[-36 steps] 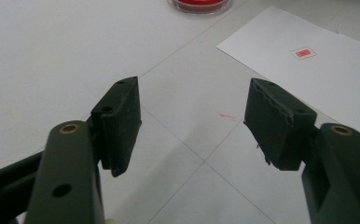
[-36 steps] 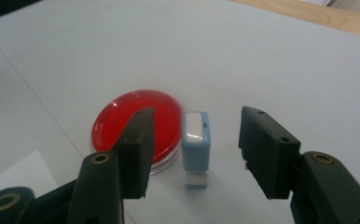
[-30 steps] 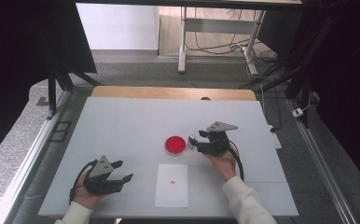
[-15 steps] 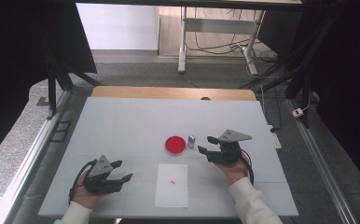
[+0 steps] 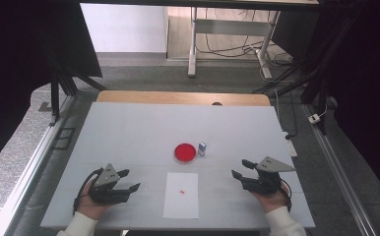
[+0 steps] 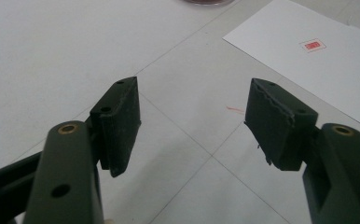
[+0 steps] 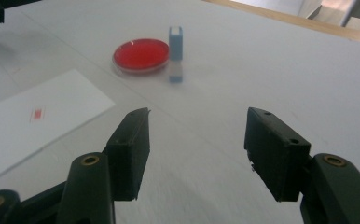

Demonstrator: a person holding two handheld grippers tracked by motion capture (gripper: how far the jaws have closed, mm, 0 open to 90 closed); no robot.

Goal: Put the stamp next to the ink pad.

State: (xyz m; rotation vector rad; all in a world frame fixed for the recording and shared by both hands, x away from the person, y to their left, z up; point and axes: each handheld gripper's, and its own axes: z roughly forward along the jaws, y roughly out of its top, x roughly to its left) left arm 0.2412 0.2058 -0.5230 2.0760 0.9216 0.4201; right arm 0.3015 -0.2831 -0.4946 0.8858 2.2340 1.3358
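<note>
On the white table (image 5: pixel 129 132) a small upright stamp (image 5: pixel 202 148) with a blue top stands just beside the right edge of a round red ink pad (image 5: pixel 184 153), the two touching or nearly so. Nearer the person lies a white sheet of paper (image 5: pixel 181 206), and a small red mark (image 5: pixel 182 191) shows on its upper half. The right gripper (image 5: pixel 239 169) is held in the person's hand at the right of the table, well apart from the stamp and to the right of the paper; its fingers (image 7: pixel 130 148) stand apart with nothing between them, and in the right gripper view they point toward the stamp and the ink pad farther off. The left gripper (image 5: pixel 129 180) rests low at the left of the table, just left of the paper, in the person's other hand. Its fingers (image 6: pixel 117 122) are likewise spread and hold nothing; beyond them the left gripper view shows bare table and the paper's corner with the red mark.
</note>
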